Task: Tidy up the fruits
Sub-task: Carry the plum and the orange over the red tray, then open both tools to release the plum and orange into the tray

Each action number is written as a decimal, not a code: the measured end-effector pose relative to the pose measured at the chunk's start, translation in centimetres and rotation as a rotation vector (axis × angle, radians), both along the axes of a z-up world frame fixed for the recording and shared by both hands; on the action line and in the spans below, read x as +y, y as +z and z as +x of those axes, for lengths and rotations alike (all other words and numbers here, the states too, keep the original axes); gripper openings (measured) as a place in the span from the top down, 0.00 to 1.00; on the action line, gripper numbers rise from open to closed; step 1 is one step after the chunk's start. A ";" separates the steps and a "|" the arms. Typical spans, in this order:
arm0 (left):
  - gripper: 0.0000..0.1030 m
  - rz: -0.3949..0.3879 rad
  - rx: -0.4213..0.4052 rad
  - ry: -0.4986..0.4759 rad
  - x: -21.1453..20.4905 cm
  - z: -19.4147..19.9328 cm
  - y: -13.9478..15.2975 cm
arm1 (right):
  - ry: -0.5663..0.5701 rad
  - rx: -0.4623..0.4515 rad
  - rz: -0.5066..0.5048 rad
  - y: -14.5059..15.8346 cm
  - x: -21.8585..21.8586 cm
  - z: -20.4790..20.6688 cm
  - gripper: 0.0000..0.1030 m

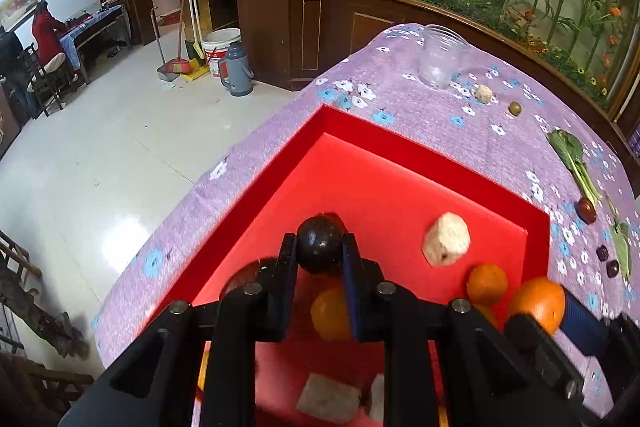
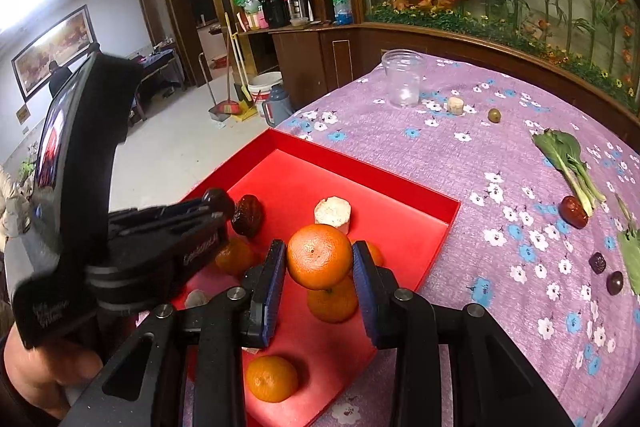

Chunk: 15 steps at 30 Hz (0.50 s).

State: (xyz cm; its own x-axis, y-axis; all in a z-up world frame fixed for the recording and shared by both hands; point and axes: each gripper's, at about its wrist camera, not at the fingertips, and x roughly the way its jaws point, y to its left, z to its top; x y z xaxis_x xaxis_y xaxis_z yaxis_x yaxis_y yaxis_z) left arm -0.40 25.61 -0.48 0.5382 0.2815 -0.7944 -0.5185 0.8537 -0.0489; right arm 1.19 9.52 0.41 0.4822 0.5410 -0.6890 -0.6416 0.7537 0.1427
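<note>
A red tray (image 1: 400,143) (image 2: 448,223) lies on the purple flowered cloth. My left gripper (image 1: 320,247) is shut on a dark round fruit (image 1: 320,245) above the tray; it also shows in the right wrist view (image 2: 218,203). My right gripper (image 2: 319,259) is shut on an orange (image 2: 319,255) above the tray; it shows in the left wrist view (image 1: 538,303). In the tray lie oranges (image 2: 272,378) (image 1: 487,283), a white chunk (image 1: 446,238) (image 2: 333,211) and a wrinkled date (image 2: 247,215).
On the cloth stand a clear jar (image 1: 442,57) (image 2: 402,79), a white chunk (image 2: 455,105), a green olive (image 2: 494,115), a leafy green (image 2: 568,159), a red date (image 2: 573,211) and two dark fruits (image 2: 599,262) (image 2: 615,283). The table edge drops to the floor at left.
</note>
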 end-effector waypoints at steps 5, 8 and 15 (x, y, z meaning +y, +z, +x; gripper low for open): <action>0.80 0.004 0.022 0.001 0.7 1.2 -0.4 | 0.005 -0.009 -0.017 -0.3 0.2 0.2 0.64; 0.80 0.003 0.032 0.000 1.1 1.9 -0.7 | 0.010 -0.009 -0.035 -0.6 0.2 0.4 0.64; 0.80 0.008 0.056 -0.009 1.3 3.5 -1.4 | 0.039 -0.023 -0.066 -0.9 0.9 0.3 0.64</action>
